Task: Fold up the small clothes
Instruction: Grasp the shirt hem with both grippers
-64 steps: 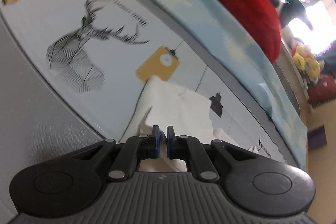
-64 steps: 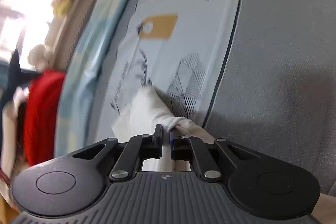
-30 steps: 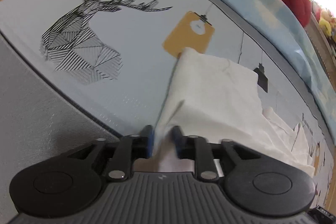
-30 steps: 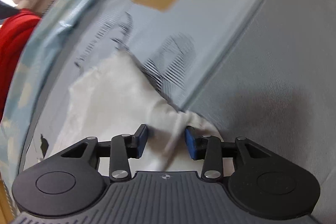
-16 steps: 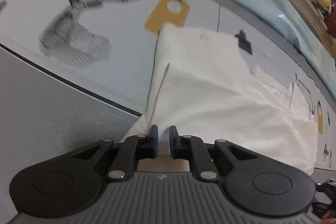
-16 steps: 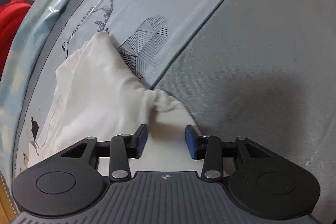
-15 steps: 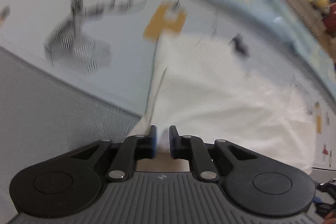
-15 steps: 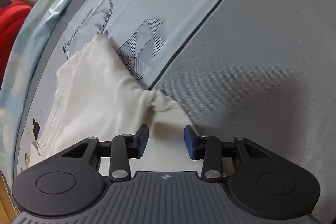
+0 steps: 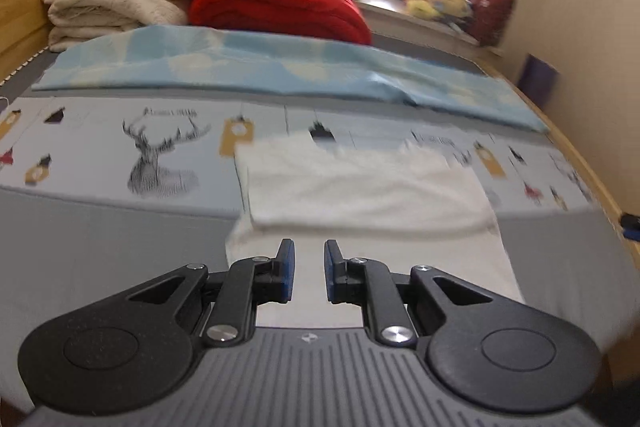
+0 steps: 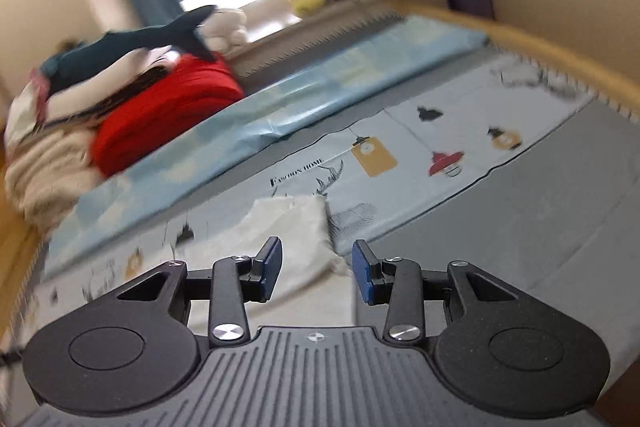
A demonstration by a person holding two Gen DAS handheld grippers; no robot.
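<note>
White garment lies folded on the bed, straddling the printed sheet's near edge.
Left gripper hangs above it, jaws narrowly apart and empty; right gripper gapes wider, holding nothing.

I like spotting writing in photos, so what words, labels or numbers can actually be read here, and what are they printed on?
"FASHION HOME": printed in dark capitals on the pale patterned sheet, above the deer drawing beside the white garment, in the right wrist view.
Lettering above the deer head in the left wrist view: too blurred to read.
A second line of lettering further right on that sheet: also blurred.
No numbers or brand labels can be read.
</note>
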